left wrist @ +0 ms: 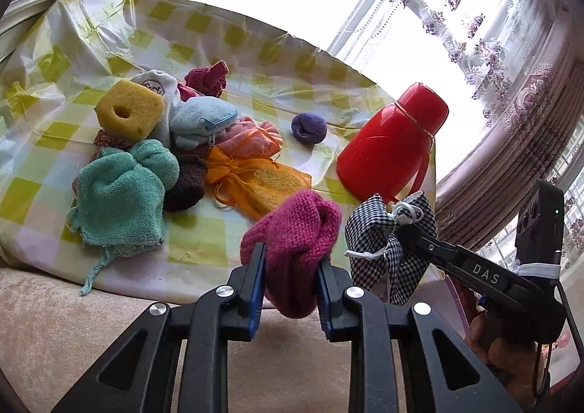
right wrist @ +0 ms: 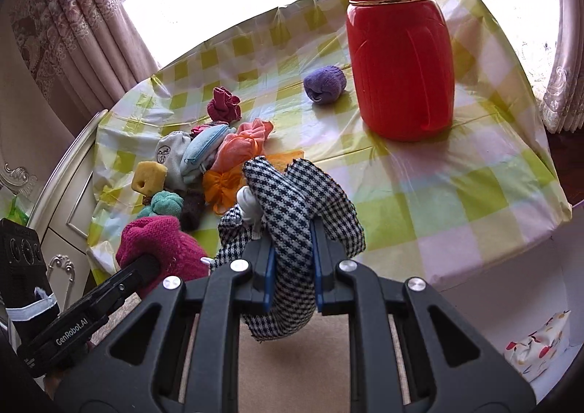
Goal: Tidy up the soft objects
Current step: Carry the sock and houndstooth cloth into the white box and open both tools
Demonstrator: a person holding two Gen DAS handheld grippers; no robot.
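Magenta knit piece (left wrist: pixel 292 241): pinched in the closed left gripper (left wrist: pixel 290 269), lifted at the table's near edge, apparently for sorting.
Houndstooth drawstring pouch (right wrist: pixel 295 230): clamped in the closed right gripper (right wrist: pixel 294 267), just right of the knit, also raised.
Remaining pile, far left on the checked tablecloth (left wrist: pixel 255 48): yellow sponge (left wrist: pixel 127 112), teal cloth (left wrist: pixel 120 201), orange organza bag (left wrist: pixel 255 179). Purple ball (left wrist: pixel 308 128) apart, near the red thermos (left wrist: pixel 390 143).
Destination not clear; a patterned item (right wrist: pixel 536 347) lower right is cut off.
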